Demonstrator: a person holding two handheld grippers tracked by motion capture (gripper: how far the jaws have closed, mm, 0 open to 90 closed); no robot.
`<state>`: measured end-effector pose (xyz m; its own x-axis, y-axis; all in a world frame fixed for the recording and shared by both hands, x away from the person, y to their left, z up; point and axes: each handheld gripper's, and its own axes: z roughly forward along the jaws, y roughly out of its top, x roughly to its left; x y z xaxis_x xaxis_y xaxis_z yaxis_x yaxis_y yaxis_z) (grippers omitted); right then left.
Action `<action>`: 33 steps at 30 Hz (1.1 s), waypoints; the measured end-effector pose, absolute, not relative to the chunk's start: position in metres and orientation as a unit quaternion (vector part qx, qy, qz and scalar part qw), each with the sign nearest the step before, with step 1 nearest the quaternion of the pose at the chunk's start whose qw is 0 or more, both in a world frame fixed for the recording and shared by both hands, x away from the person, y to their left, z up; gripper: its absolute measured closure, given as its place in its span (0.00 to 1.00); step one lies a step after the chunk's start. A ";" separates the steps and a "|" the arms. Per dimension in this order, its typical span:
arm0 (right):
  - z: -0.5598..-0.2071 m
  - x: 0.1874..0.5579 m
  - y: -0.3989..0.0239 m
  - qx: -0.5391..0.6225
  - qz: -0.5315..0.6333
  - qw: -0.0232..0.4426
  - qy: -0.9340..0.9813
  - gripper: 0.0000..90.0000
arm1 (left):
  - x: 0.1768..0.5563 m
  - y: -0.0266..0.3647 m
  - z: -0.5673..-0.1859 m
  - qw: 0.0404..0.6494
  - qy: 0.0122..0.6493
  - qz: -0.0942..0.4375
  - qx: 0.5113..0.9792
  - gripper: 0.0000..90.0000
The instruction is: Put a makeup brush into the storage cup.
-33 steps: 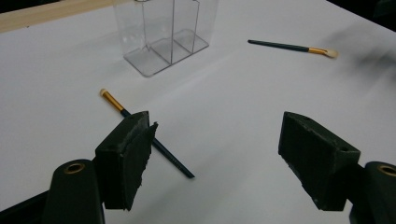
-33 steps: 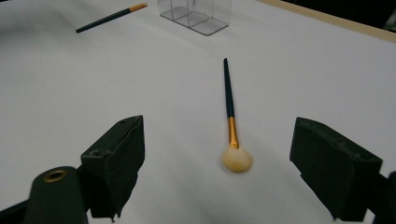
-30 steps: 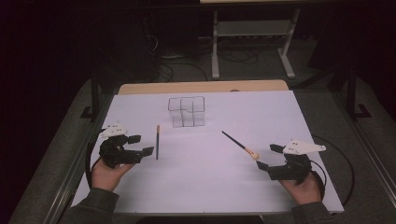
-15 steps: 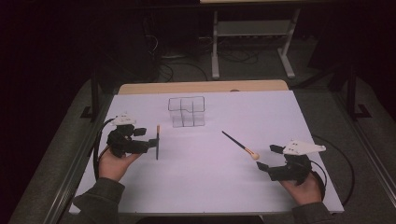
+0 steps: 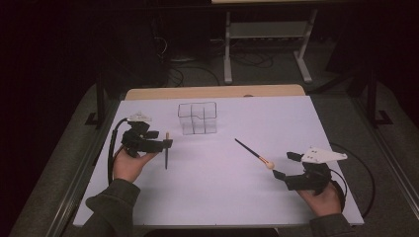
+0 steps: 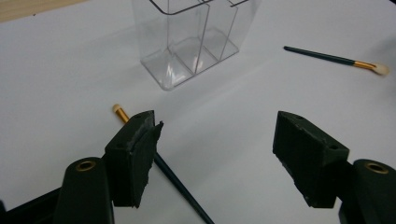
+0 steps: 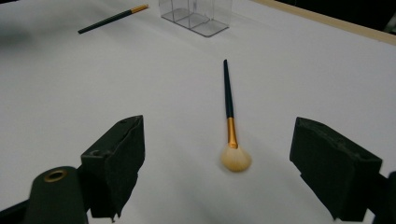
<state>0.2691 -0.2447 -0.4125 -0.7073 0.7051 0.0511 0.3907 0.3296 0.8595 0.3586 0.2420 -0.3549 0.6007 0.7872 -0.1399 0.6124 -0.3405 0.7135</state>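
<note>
A thin dark brush [image 5: 166, 154] with a gold ferrule lies on the white sheet, left of centre. My left gripper [image 5: 168, 143] sits over its upper end. In the left gripper view the handle [image 6: 180, 186] runs under the left pad [image 6: 135, 154] and out between the jaws. The left gripper [image 6: 219, 140] is open; its jaws have just been closing a little and no pad presses the brush. A larger brush [image 5: 253, 153] with a pale fluffy head lies at the right. My right gripper [image 5: 284, 165] is open just behind that brush [image 7: 229, 116], whose head lies between the wide jaws [image 7: 222, 137].
A clear plastic organizer [image 5: 197, 118] with several compartments stands upright at the back centre of the sheet [image 5: 222, 197]. The table's wooden edge [image 5: 212, 92] runs behind it. Beyond the table are a metal rack and cables on a dark floor.
My left gripper has moved right and slightly away from the person, from beside the thin brush to over its upper end. The right gripper and both brushes have stayed where they were.
</note>
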 end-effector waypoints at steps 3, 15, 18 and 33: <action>-0.414 0.270 -0.244 0.341 0.462 0.167 0.801 0.19 | 0.366 0.242 -0.356 0.378 0.440 0.116 0.806 0.35; -0.412 0.270 -0.246 0.340 0.465 0.168 0.800 0.20 | 0.382 0.235 -0.364 0.342 0.464 0.120 0.808 0.38; -0.413 0.271 -0.246 0.340 0.463 0.167 0.801 0.20 | 0.384 0.233 -0.365 0.329 0.467 0.128 0.811 0.38; -0.413 0.271 -0.246 0.339 0.461 0.166 0.803 0.21 | 0.397 0.236 -0.378 0.295 0.507 0.112 0.802 0.42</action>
<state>0.2707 -0.2464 -0.4131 -0.7147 0.6980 0.0459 0.3920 0.3454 0.8527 0.3970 0.2363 -0.3779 0.4613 0.8792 -0.1190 0.7465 -0.3122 0.5876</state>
